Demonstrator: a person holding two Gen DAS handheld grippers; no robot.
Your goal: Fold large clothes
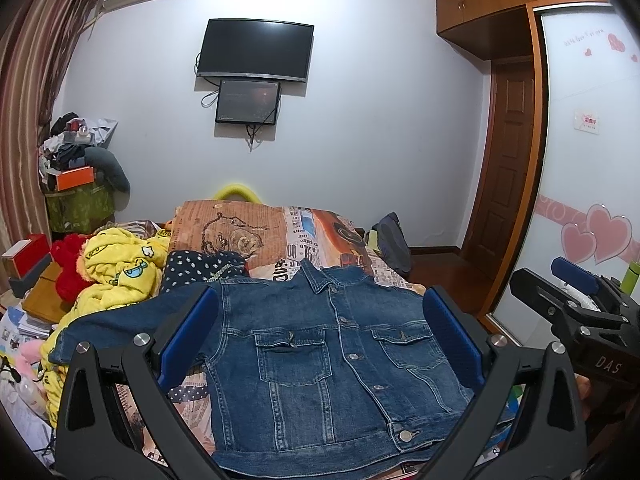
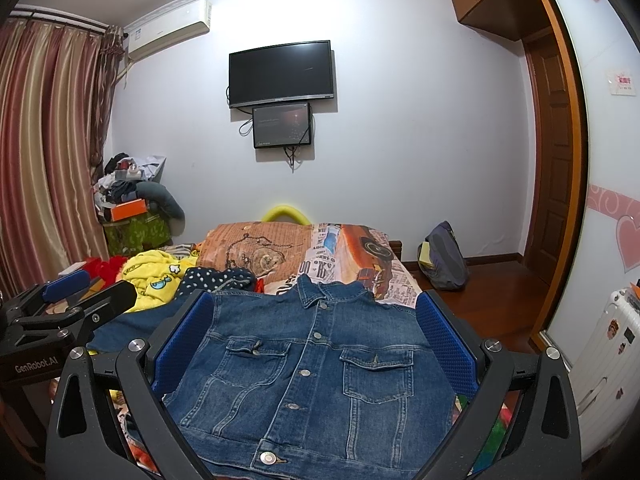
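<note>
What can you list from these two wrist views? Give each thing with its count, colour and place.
denim jacket: one, blue, front up on the bed
yellow garment: one, left of the jacket
polka-dot garment: one, navy, between the two
television: one, black, on the wall
backpack: one, grey, on the floor
curtain: striped, left
left gripper: open, over the jacket
right gripper: open, over the jacket

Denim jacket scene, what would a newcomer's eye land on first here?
The blue denim jacket, spread flat and buttoned on the newspaper-print bedspread, fills the foreground between both open grippers. Behind it, a black TV hangs on the white wall. A bright yellow cartoon-print garment lies heaped at the jacket's left.
</note>
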